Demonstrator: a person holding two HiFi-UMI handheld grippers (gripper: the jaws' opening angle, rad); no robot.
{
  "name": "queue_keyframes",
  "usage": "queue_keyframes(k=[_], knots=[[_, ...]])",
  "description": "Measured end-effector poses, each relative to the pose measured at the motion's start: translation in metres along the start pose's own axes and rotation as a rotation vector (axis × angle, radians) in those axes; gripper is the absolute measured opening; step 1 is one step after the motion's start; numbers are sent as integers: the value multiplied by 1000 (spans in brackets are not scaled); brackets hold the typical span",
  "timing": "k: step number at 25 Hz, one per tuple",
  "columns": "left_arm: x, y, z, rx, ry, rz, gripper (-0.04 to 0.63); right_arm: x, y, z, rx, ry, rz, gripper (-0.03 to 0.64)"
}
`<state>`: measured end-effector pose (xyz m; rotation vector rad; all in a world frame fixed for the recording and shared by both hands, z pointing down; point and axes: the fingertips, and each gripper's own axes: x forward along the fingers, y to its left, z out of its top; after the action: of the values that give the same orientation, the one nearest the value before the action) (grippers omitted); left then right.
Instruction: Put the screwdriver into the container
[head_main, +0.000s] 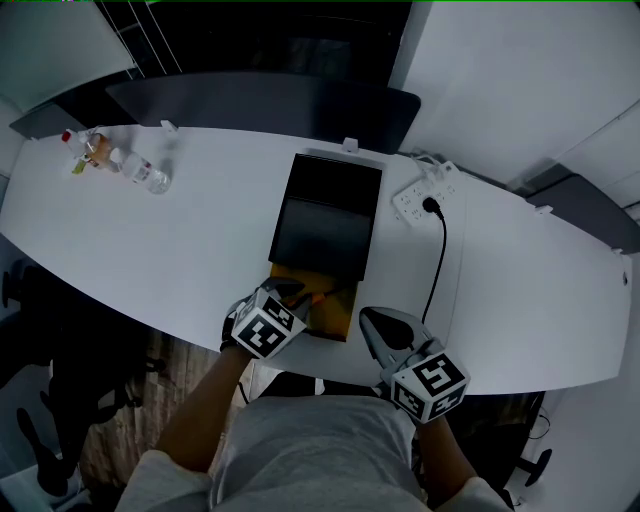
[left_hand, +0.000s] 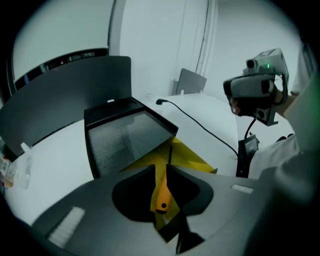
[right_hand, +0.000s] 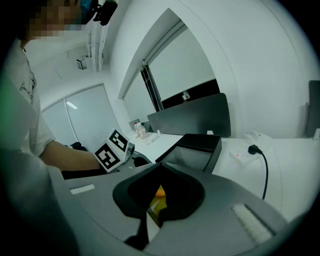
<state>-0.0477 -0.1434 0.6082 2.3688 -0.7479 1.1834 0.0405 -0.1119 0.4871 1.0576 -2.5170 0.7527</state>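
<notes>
The screwdriver (left_hand: 162, 192) has an orange handle and a dark shaft, and lies over a yellow mat (left_hand: 192, 155) at the table's near edge. My left gripper (left_hand: 161, 170) is shut on its handle, with the shaft pointing away toward the black container (left_hand: 130, 107). In the head view the left gripper (head_main: 300, 293) sits on the yellow mat (head_main: 335, 312) just in front of the open black container (head_main: 290, 190), where a bit of the screwdriver (head_main: 318, 296) shows. My right gripper (head_main: 366, 316) rests to the right, shut and empty; its tips (right_hand: 161, 165) meet.
A white power strip (head_main: 420, 195) with a black cable (head_main: 440, 255) lies right of the container. Small bottles (head_main: 120, 162) stand at the far left. A dark partition (head_main: 260, 100) runs behind the white table (head_main: 180, 240). The near table edge is under my grippers.
</notes>
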Motion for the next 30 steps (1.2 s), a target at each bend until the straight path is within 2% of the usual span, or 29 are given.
queue_keyframes(k=[5,11,13,18,27,30], knots=[[-43,7,18,-107,-169,43,2,1,5,9,-20,-8,1,15],[-93,-3,32,-242,-386,6,2,0,13,19,-52,-13,-3,15],[-108,-7,35,-251,-438,30,2,-1,16,22,-57,-18,-3,15],[-133,-10,34,-243,-523,127,2,-2,21,28,-66,-25,-3,14],[-156,-9,32,-328,-594,201,2,-6,22,32,-59,-49,-18,14],[-157,-7,34,-330,-596,205,2,-5,23,32,-59,-52,-20,14]])
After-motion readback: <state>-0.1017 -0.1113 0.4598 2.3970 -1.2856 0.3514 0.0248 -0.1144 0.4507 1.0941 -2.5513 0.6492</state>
